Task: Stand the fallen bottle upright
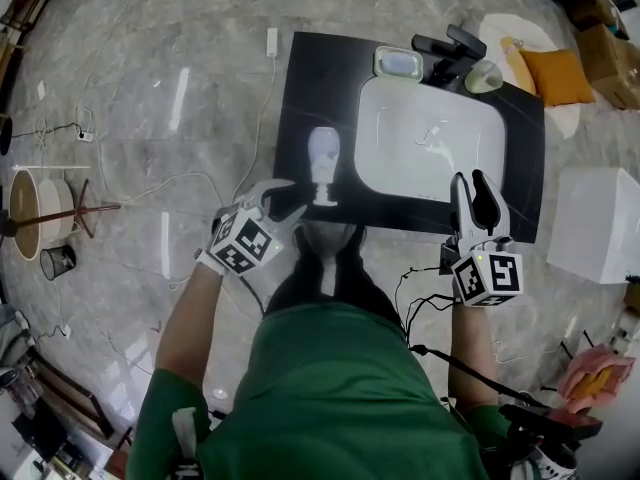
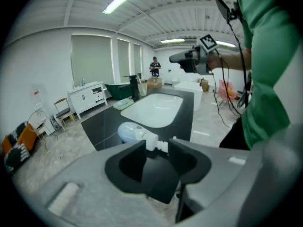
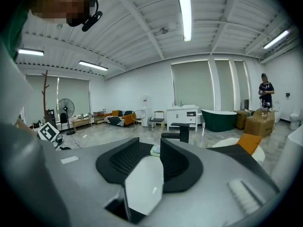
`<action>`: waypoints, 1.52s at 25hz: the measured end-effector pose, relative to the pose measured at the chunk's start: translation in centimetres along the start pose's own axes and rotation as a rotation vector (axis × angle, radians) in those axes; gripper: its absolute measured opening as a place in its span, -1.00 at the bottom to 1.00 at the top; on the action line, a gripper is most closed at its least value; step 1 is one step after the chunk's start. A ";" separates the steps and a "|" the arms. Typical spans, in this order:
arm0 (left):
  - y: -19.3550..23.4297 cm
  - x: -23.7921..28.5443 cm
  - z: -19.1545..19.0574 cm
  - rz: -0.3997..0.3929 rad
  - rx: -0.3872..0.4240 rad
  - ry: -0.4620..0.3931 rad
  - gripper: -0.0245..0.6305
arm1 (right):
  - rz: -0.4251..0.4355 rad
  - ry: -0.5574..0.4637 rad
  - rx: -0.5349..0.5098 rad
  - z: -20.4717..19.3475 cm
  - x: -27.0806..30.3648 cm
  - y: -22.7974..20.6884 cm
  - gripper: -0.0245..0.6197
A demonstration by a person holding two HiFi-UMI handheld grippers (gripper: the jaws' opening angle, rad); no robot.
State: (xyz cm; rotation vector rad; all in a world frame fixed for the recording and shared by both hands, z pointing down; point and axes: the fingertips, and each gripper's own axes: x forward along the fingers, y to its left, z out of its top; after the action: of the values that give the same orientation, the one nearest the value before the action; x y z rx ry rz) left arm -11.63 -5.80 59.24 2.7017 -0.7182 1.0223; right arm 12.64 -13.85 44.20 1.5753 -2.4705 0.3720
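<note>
The bottle [image 1: 322, 160] is down on its side on the black countertop [image 1: 300, 88], just left of the white basin [image 1: 430, 148]. It has a rounded, pale bluish-white body that narrows to a white neck and cap, and the cap end points toward the person. In the left gripper view the bottle [image 2: 130, 131] lies straight ahead, with its white cap right at the tips of the jaws.

The left gripper [image 1: 280, 204] is angled down at the countertop's near edge, close to the cap. Its jaws stand moderately apart. The pads aren't pressing on anything, and dark countertop shows in the gap between them, so there's no grip on the bottle.

Over on the other side, the right gripper [image 1: 471, 183] hangs above the basin's near right corner. Its jaws [image 3: 150, 148] stand a narrow gap apart with nothing between them, only white basin beyond.
</note>
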 end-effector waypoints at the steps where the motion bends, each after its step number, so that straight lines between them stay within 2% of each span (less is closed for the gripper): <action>1: -0.4 0.5 -0.4 -0.010 0.034 0.027 -0.51 | -0.002 0.002 0.004 -0.2 -0.2 -0.2 -0.49; 3: -1.2 1.5 -1.1 -0.030 0.077 0.063 -0.53 | -0.008 0.007 0.011 -0.7 -0.5 -0.6 -0.49; 7: -1.8 3.1 -1.9 -0.050 0.087 0.087 -0.56 | -0.020 0.020 0.022 -1.5 -0.9 -1.5 -0.49; 11: -2.7 4.4 -2.8 -0.077 0.131 0.123 -0.59 | -0.027 0.030 0.034 -2.1 -1.4 -2.0 -0.49; 25: -3.5 6.7 -3.8 -0.124 0.167 0.163 -0.73 | -0.047 0.052 0.041 -2.7 -2.5 -2.5 -0.49; 38: -3.9 6.7 -2.4 -0.170 0.157 0.145 -0.81 | -0.042 0.039 0.041 -1.8 -1.9 -2.5 -0.49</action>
State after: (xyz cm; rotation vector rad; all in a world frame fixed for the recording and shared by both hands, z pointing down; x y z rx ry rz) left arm -6.71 -4.16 65.47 2.7232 -0.3900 1.2624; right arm 15.71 -12.62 45.64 1.6180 -2.4115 0.4446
